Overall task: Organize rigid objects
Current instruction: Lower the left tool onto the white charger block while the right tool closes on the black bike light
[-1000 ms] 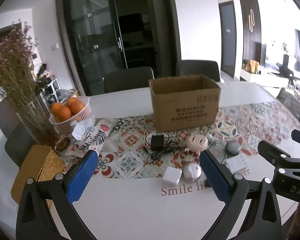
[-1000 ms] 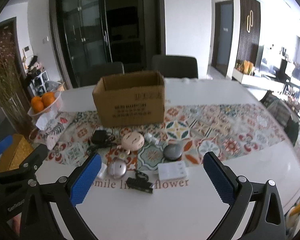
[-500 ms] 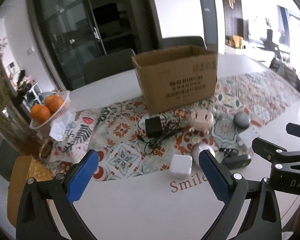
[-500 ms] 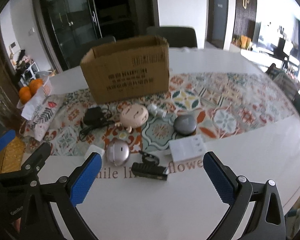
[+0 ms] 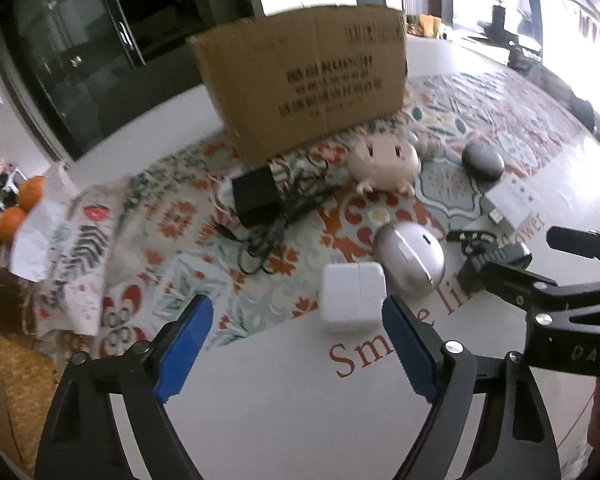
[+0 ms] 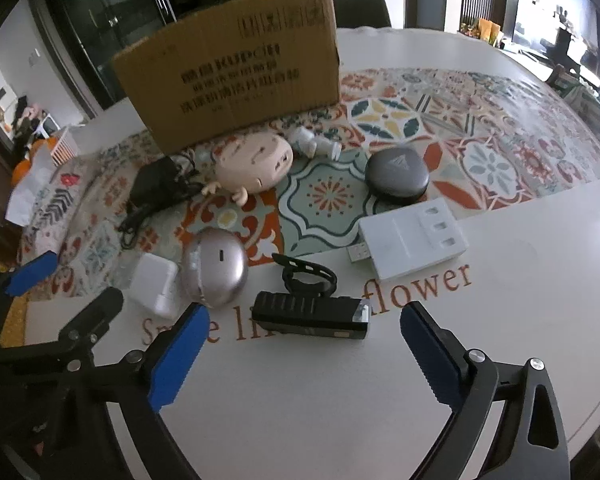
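A cardboard box [image 5: 308, 76] [image 6: 232, 76] stands at the back of the patterned runner. In front of it lie a black adapter with cable [image 5: 256, 196] [image 6: 156, 188], a pink pig toy [image 5: 384, 160] [image 6: 256, 164], a grey case [image 5: 482, 158] [image 6: 396, 172], a silver case [image 5: 412, 256] [image 6: 214, 268], a white cube charger [image 5: 352, 296] [image 6: 154, 280], a white USB block [image 6: 412, 240] [image 5: 516, 200] and a black bike light [image 6: 312, 318]. My left gripper [image 5: 298, 344] is open just short of the white charger. My right gripper [image 6: 304, 352] is open just short of the bike light.
A basket of oranges [image 5: 20, 208] and a printed pouch [image 5: 76, 260] lie at the left. A woven mat [image 5: 16, 392] is at the near left table edge. Chairs and dark glass doors stand behind the table [image 6: 520, 320].
Both grippers have moved forward and down toward the objects; everything on the table looks much larger. The objects themselves have not moved.
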`<state>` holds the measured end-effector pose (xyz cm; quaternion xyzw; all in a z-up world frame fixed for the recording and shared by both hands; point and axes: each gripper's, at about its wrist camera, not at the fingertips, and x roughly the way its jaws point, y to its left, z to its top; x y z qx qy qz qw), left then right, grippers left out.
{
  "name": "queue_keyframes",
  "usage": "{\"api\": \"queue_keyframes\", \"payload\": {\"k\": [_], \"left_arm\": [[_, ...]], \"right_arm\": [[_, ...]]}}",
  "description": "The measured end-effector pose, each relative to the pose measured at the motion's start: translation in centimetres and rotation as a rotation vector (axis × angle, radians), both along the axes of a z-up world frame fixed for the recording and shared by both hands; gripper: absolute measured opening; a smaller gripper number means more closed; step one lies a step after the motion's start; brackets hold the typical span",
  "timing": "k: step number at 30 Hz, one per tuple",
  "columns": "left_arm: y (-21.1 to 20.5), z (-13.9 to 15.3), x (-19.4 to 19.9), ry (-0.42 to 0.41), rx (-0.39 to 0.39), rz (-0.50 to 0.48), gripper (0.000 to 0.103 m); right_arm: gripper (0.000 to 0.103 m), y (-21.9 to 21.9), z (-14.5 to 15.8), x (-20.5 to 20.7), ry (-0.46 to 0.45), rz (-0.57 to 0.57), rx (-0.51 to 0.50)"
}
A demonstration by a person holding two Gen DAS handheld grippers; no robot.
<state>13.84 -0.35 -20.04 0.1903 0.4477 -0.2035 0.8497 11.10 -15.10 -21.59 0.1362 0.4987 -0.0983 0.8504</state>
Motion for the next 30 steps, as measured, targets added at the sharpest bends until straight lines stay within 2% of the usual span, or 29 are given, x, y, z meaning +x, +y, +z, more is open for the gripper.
{"api": "queue_keyframes", "payload": {"k": [5,10,13,17,22,25,28,30], "left_arm": [[-0.7,-1.7,0.1,0.110,-0.060,-0.071,0.087],[-1.2,-2.8,0.5,0.110,-0.042,-0.068,0.087],[-1.4,-3.3,0.9,0.119,-0.044,-0.071,0.086],[-1.8,-3.8,1.4,0.126,-0.041,-0.078,0.082],[-1.9,-4.5,2.3,0.141,-0.038,-0.059,0.069],[-2.0,-4.5,2.4,0.142,-0.049,-0.048,0.061],[-2.1,-4.4,2.3,0.155,-0.071,-0.050,0.046],[-2.3,-4.4,2.2,0.157,-0.070,-0.042,0.045]], "right_arm": [[0.092,-0.5,-1.8,0.7,0.052,-0.018,0.039],[0.092,-0.5,-2.5,0.9,0.064,-0.012,0.045],[0.089,-0.9,-3.0,1.3,0.073,-0.024,0.045],[0.088,-1.5,-3.7,1.7,0.082,-0.041,0.059],[0.085,-1.5,-3.7,2.0,0.070,-0.031,0.042],[0.076,-1.4,-3.6,2.1,0.068,-0.021,0.025],[0.076,-1.2,-3.7,2.1,0.064,-0.006,0.022],[0.075,-1.3,-3.7,2.1,0.065,0.000,0.027]]}}
